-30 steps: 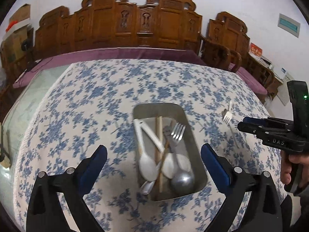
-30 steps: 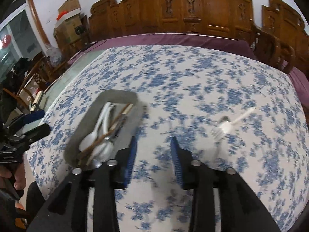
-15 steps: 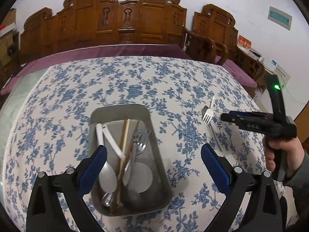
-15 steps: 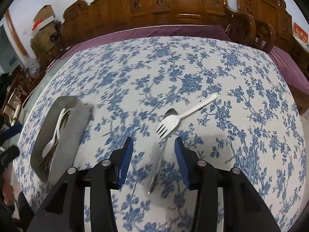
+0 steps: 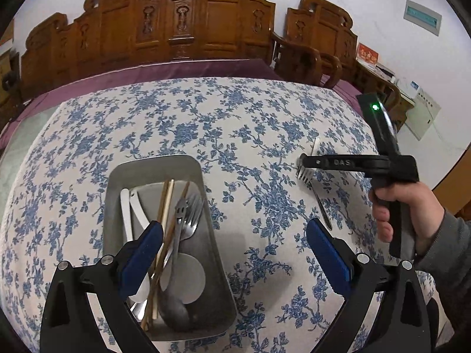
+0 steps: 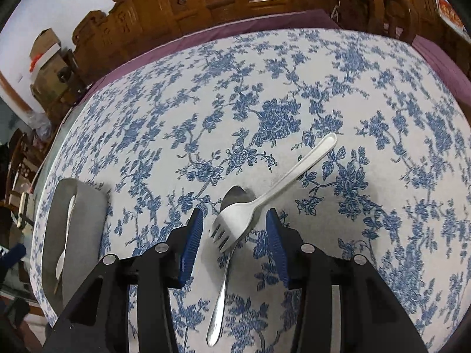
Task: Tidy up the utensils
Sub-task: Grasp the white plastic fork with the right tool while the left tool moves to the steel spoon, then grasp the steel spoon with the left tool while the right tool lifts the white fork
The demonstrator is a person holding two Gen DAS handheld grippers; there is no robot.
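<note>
A white plastic fork (image 6: 265,197) lies on the flowered tablecloth, its head across the bowl of a metal spoon (image 6: 223,282). My right gripper (image 6: 234,241) is open just above them; the fork's head sits between the blue pads without touching either. In the left wrist view the same fork (image 5: 307,170) shows under the right gripper (image 5: 306,163), which a hand holds. A metal tray (image 5: 117,194) holds several utensils: white spoons, chopsticks, metal forks. My left gripper (image 5: 234,253) hangs open over the tray's right rim.
Carved wooden chairs (image 5: 188,20) and a purple bench cushion line the table's far side. The table edge drops off close on the right, behind the hand (image 5: 406,206). The tray (image 6: 88,206) sits at the left in the right wrist view.
My right gripper came down and forward over the white fork, whose head now lies between the pads. The left gripper drifted right, so the tray slid left in its view.
</note>
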